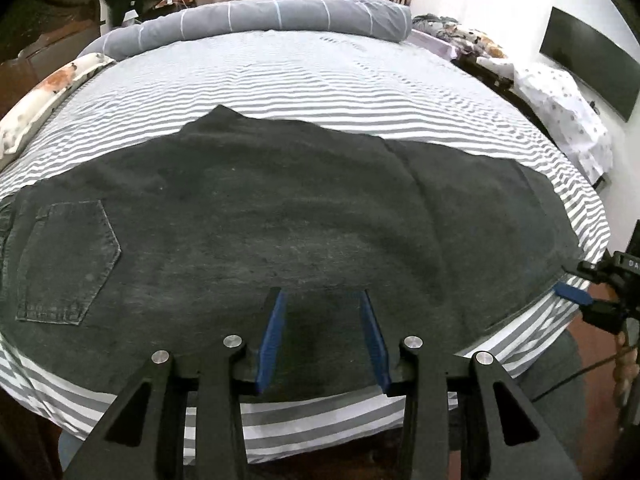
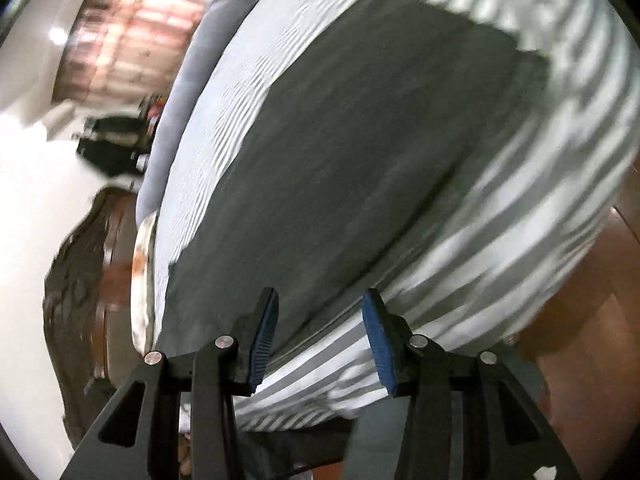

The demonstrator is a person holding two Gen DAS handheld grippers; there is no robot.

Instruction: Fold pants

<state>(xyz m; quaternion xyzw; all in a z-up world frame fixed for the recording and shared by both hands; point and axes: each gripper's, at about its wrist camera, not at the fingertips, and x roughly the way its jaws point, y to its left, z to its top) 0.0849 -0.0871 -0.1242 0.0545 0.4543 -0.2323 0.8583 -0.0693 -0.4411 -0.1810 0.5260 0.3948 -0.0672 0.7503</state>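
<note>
Across the striped bed [image 1: 320,80], dark pants [image 1: 280,208] lie flat near the near edge, apparently folded leg over leg. Left tongs [image 1: 324,336] and right tongs [image 2: 320,336] gape empty. Crosswise folds remain.

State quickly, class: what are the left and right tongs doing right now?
Left tongs: open, empty, over the pants.
Right tongs: open, empty.

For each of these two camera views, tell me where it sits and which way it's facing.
Left wrist: sits behind the open left gripper, facing across the pants on the striped bed; right gripper at right edge.
Right wrist: behind the open right gripper, rolled and blurred, facing along the pants.
Shared: pants, bed.
</note>
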